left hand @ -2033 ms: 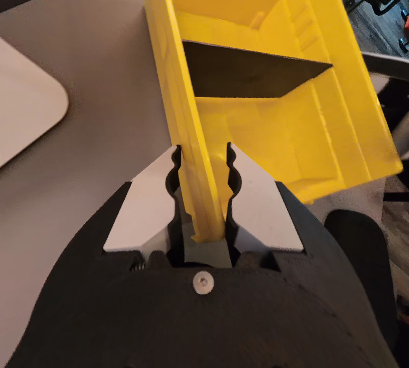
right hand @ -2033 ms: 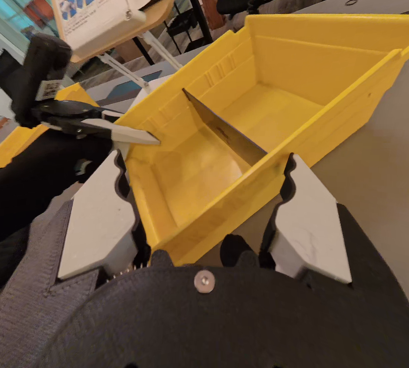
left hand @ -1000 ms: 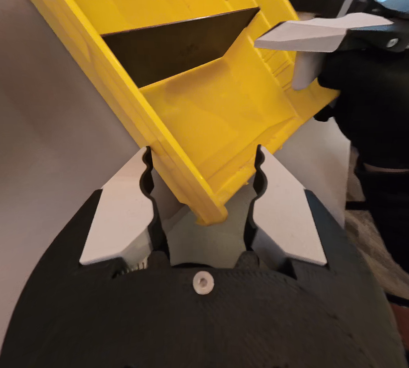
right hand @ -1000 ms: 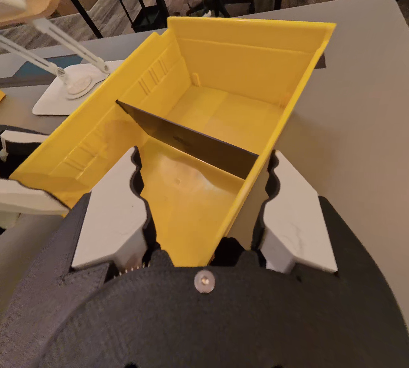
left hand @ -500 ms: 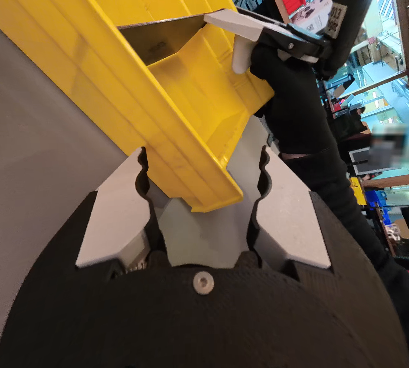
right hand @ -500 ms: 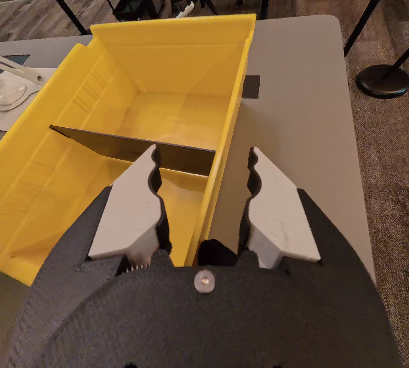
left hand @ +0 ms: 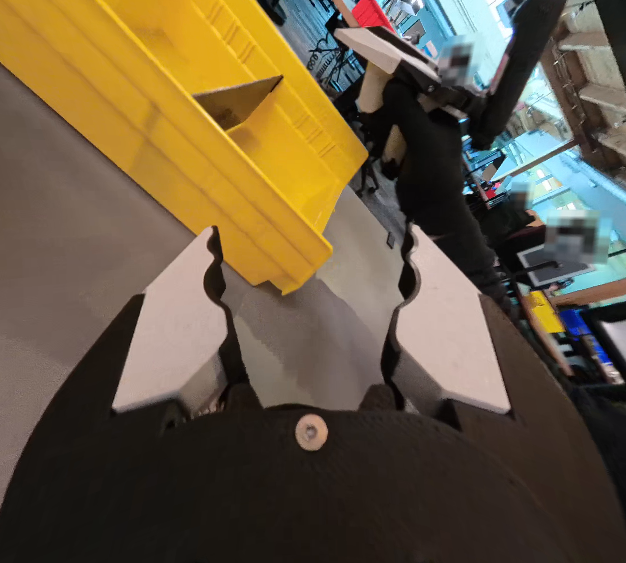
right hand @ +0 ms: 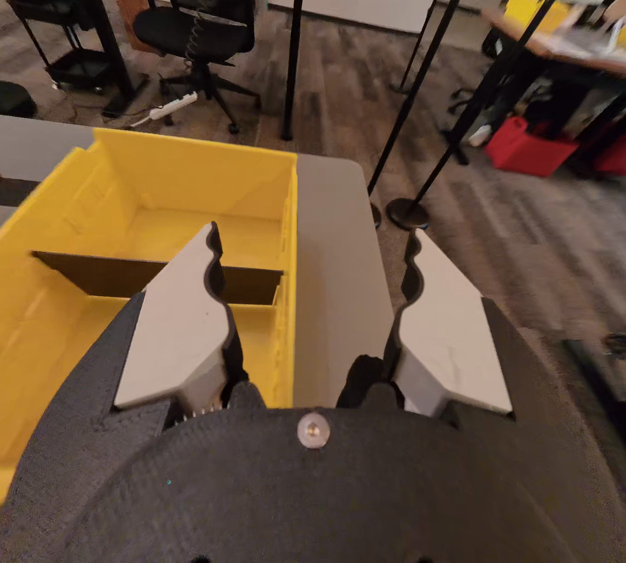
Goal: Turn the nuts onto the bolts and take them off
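Tongs on both sides stand released, gripping nothing. The left tongs, with pale grey wavy-edged fingers on a black body, hover low over the grey desk; the near corner of the large yellow plastic bin lies between their tips and just ahead of them, not touched by either finger. A dark flat divider panel crosses the bin's inside, ahead of the left tongs. Farther ahead and to their right, the right tongs show in the left wrist view, raised above the bin and held by a black-gloved hand.

In the right wrist view, the right tongs hang above the bin's right wall: their left finger is over the bin's inside, their right finger over the desk's edge and the grey wood-look floor. The divider panel splits the bin into a near compartment and a far one; the parts of both that show hold no nuts or bolts, and none show anywhere in either view. A strip of desk runs between the fingers, to the right of the bin.

Beyond the desk, ahead of the right tongs, stand a black mesh office chair, thin black stand poles and a red box on the floor.
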Demonstrator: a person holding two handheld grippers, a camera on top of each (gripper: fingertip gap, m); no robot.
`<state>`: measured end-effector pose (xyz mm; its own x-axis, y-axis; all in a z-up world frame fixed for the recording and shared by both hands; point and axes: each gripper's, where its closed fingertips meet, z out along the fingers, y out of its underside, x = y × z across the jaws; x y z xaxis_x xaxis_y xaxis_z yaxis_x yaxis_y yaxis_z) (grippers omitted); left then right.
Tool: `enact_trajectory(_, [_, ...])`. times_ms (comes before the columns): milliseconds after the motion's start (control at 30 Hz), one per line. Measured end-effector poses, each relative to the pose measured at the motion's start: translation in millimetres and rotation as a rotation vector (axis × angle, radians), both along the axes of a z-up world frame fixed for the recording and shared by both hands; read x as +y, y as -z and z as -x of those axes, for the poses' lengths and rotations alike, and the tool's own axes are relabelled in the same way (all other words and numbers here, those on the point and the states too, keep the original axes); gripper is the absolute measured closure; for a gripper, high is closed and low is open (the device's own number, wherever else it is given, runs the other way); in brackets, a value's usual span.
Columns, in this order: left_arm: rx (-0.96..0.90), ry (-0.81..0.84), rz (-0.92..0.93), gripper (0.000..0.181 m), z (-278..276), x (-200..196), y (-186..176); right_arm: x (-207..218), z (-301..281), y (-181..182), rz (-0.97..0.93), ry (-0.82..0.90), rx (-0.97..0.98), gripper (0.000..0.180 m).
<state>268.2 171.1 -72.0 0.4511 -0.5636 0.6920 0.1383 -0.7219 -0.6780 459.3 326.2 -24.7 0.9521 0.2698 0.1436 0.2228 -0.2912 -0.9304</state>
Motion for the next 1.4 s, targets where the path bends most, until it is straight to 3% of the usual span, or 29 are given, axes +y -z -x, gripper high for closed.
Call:
enact_trajectory(167, [0.078, -0.049, -0.149, 0.085, 68.4, -15.2, -37.2, -57.7, 102.8, -80.1, -0.152, -0.187, -0.061, 0.096])
enact_trajectory(267, [0.156, -0.115, -0.239, 0.092, 118.1, -22.1, -55.9, -90.0, 193.9, -110.6, -0.207, -0.390, 0.030, 0.099])
enact_trajectory(467, [0.362, -0.280, -0.344, 0.126, 253.6, -42.9, -92.0, -132.0, 356.4, -119.0, -0.150, -0.741, 0.272, 0.098])
enact_trajectory(567, [0.534, -0.437, -0.367, 0.133, 349.3, -56.5, -104.0, -140.6, 416.8, -96.9, -0.083, -0.845, 0.378, 0.099])
enact_trajectory(667, [0.669, -0.554, -0.273, 0.142, 448.6, -78.1, -95.6, -143.1, 455.4, -56.6, 0.002, -0.893, 0.484, 0.104])
enact_trajectory(767, [0.793, -0.639, -0.076, 0.144, 538.3, -104.8, -58.7, -144.7, 477.5, -2.4, 0.071, -0.899, 0.497, 0.108])
enact_trajectory(867, [0.910, -0.648, 0.105, 0.148, 594.6, -127.0, -10.0, -141.0, 488.2, 57.3, 0.131, -0.893, 0.352, 0.108])
enact_trajectory(1033, [1.110, -0.590, 0.338, 0.147, 640.8, -150.7, 58.7, -135.9, 490.6, 97.7, 0.237, -0.896, 0.327, 0.108])
enact_trajectory(1400, [1.203, -0.557, 0.448, 0.155, 652.2, -142.9, 103.2, -134.4, 487.8, 99.1, 0.203, -0.905, 0.264, 0.110])
